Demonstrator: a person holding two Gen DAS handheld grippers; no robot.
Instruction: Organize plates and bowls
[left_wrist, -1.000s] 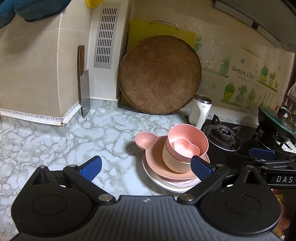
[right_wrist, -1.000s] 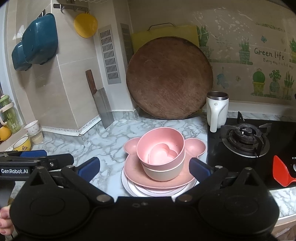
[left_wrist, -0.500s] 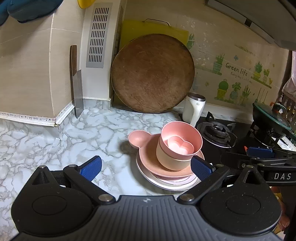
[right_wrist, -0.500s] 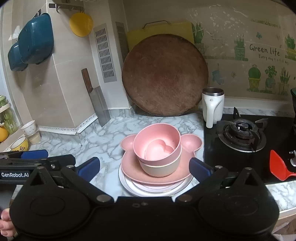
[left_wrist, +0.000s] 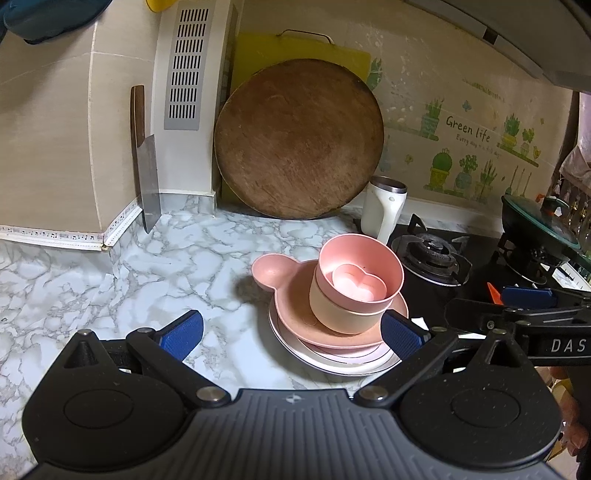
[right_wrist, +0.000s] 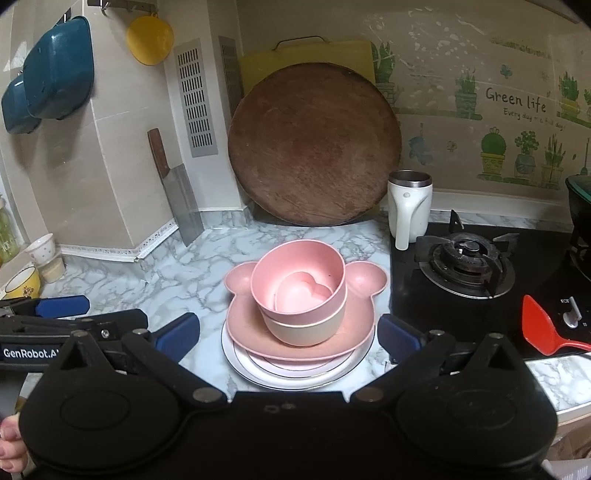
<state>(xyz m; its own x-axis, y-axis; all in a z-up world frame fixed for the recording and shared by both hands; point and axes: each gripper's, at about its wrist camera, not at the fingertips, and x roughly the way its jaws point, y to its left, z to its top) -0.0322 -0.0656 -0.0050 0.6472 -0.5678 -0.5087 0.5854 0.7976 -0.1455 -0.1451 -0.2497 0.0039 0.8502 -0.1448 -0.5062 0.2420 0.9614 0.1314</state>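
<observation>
Holding both grippers low over the marble bench (right_wrist: 177, 273), you have each set of jaws spread wide with nothing between them. Your right gripper (right_wrist: 288, 334) faces the stack head-on, its blue pads flanking the white plate (right_wrist: 295, 376) at the bottom. On that plate lies a smaller pale plate (right_wrist: 284, 365), then the pink eared plate (right_wrist: 243, 325), then a beige bowl (right_wrist: 303, 330) with a pink bowl (right_wrist: 295, 280) nested in it and a heart-shaped dish (right_wrist: 301, 295) inside that. Your left gripper (left_wrist: 291, 332) sits left of the stack, so the pile shows just inside its right pad (left_wrist: 400, 334); its left pad hangs over bare bench. Far behind the stack a round wooden board (right_wrist: 314, 147) leans on the wall, with a cleaver (right_wrist: 181, 195) to its left and a white mug (right_wrist: 408, 206) to its right, just beside the gas burner (right_wrist: 465, 262). A red spatula (right_wrist: 543, 328) lies on the stove at near right.
</observation>
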